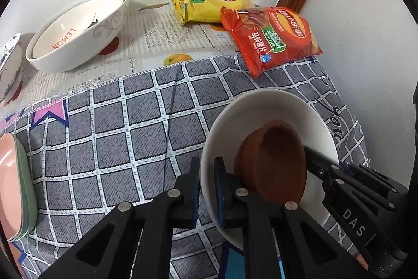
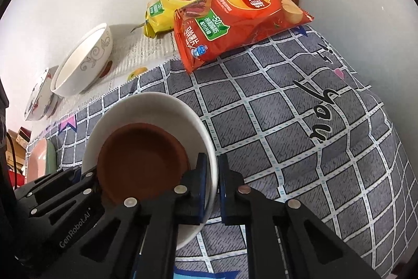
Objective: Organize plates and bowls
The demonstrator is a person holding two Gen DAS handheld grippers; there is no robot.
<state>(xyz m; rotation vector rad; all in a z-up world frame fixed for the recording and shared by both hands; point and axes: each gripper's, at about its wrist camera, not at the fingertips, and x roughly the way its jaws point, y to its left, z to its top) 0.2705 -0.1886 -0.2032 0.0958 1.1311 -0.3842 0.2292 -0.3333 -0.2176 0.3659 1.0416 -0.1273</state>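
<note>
A round white ceramic bowl (image 1: 263, 106) stands on a grey cloth with a white grid pattern (image 1: 125, 137), and a smaller brown clay dish (image 1: 274, 161) lies tilted inside it, leaning on the inner wall. Both grippers hold this white bowl by its rim, on opposite sides.

The left gripper (image 1: 207, 190) is closed narrow on the rim at the bowl's left side: one black finger with a blue pad is outside the wall, the other one is inside, close to the brown dish. The right gripper (image 2: 213, 182) is closed narrow on the opposite rim in the same way, one finger inside and one outside. No gap shows between the pads and the wall in either wrist view.

At the far part of the table, on a pale patterned tablecloth (image 1: 156, 30), a big white bowl with grey curls and the orange word "LEMON" inside (image 1: 78, 30) stands near the wall. Left of it is a white bowl with blue painted decoration (image 1: 9, 64). A yellow bag of chips (image 1: 206, 4) lies by the wall, and a red bag of chips (image 1: 271, 38) lies just beside it, partly on the grey cloth. At the left edge, a pink plate (image 1: 9, 187) lies on top of a green plate (image 1: 28, 187).
</note>
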